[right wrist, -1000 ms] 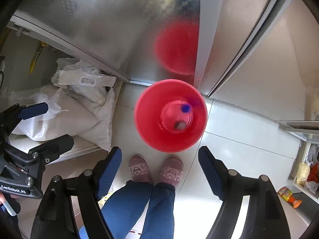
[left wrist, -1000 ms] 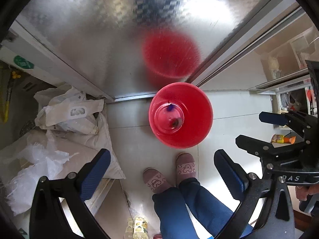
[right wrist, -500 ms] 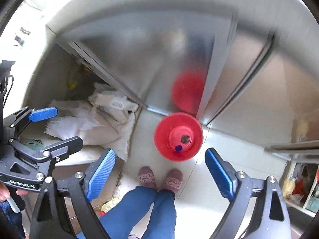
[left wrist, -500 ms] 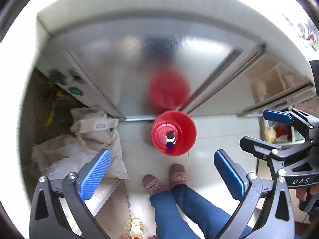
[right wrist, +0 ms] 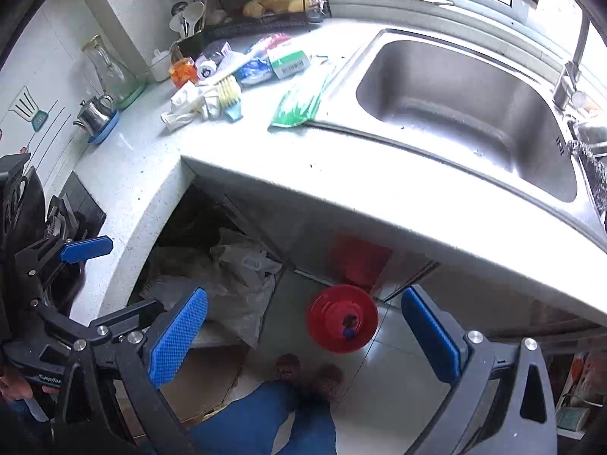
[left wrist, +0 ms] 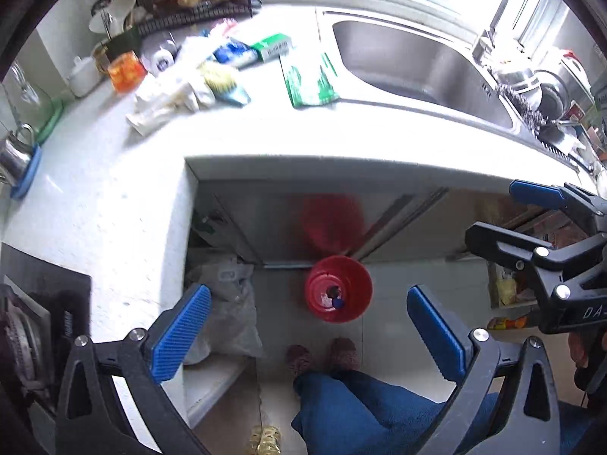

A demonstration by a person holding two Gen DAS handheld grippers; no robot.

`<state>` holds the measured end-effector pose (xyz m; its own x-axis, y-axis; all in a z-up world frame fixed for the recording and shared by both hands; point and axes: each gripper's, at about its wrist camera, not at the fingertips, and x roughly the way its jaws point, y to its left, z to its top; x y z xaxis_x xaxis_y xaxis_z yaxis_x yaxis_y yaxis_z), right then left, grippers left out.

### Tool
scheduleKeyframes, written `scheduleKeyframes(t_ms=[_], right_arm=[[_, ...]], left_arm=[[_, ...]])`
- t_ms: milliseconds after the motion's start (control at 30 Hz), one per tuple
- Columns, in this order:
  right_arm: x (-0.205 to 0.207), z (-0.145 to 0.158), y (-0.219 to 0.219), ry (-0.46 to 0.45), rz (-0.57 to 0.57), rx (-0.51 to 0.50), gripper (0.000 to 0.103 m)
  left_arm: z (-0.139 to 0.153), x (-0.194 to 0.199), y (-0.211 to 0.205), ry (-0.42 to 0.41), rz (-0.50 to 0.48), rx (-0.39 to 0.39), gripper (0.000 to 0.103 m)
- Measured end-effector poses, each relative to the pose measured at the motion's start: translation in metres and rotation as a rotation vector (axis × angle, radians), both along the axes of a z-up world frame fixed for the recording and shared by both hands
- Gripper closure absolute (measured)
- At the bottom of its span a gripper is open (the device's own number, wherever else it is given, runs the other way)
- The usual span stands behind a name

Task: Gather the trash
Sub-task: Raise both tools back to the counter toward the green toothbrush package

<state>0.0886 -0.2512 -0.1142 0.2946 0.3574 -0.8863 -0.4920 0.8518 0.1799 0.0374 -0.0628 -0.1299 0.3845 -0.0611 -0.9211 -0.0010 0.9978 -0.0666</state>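
- Left gripper [left wrist: 307, 331] – jaws spread wide, nothing btwn the blue pads, held above the floor in front of the counter.
- Right gripper [right wrist: 303, 331] – jaws have just been opening, now gaping, nothing btwn them.
- Red bucket [left wrist: 338, 289] stands on the tiled floor at the foot of the steel cabinet door, w/ a blue bit and some pale scraps at its bottom; its red reflection shows on the door.
- Person's slippers [right wrist: 309, 373] just beside the bucket, blue trousers below.
- White counter [right wrist: 265, 159] carries clutter well apart from the bucket: green packet [right wrist: 299, 108] lying over the sink's edge, crumpled white paper [right wrist: 186, 108] touching a yellow-bristle brush [right wrist: 229, 96], green-white box [right wrist: 288, 62], orange container [right wrist: 182, 70].
- Steel sink [right wrist: 466, 113] – basin looks bare.
- White bags [left wrist: 227, 303] piled under the counter, left of the bucket.
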Motion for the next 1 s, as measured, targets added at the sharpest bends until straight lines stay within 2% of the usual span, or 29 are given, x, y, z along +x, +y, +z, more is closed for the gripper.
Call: scheduleKeyframes(t_ms=[200,367,567,733,1000], right_arm=[[0.023,0.022,0.018,-0.030,0.011,0.016,0.001],[0.055,0.037,0.036,-0.047,0.009,0.035,0.001],[0.101,0.043,0.066,-0.040,-0.018,0.037,0.001],[0.143,0.038,0.092,-0.023,-0.037,0.002,0.001],[0.192,0.007,0.118,0.067,-0.058,-0.109,0.001]], left_arm=[[0.032,0.025,0.019,-0.059,0.009,0.033,0.000],[0.050,0.060,0.045,-0.074,0.017,0.036,0.000],[0.049,0.105,0.080,-0.068,0.024,0.032,0.000],[0.042,0.149,0.108,-0.068,0.020,0.064,0.000],[0.019,0.202,0.133,-0.019,0.009,0.021,0.000]])
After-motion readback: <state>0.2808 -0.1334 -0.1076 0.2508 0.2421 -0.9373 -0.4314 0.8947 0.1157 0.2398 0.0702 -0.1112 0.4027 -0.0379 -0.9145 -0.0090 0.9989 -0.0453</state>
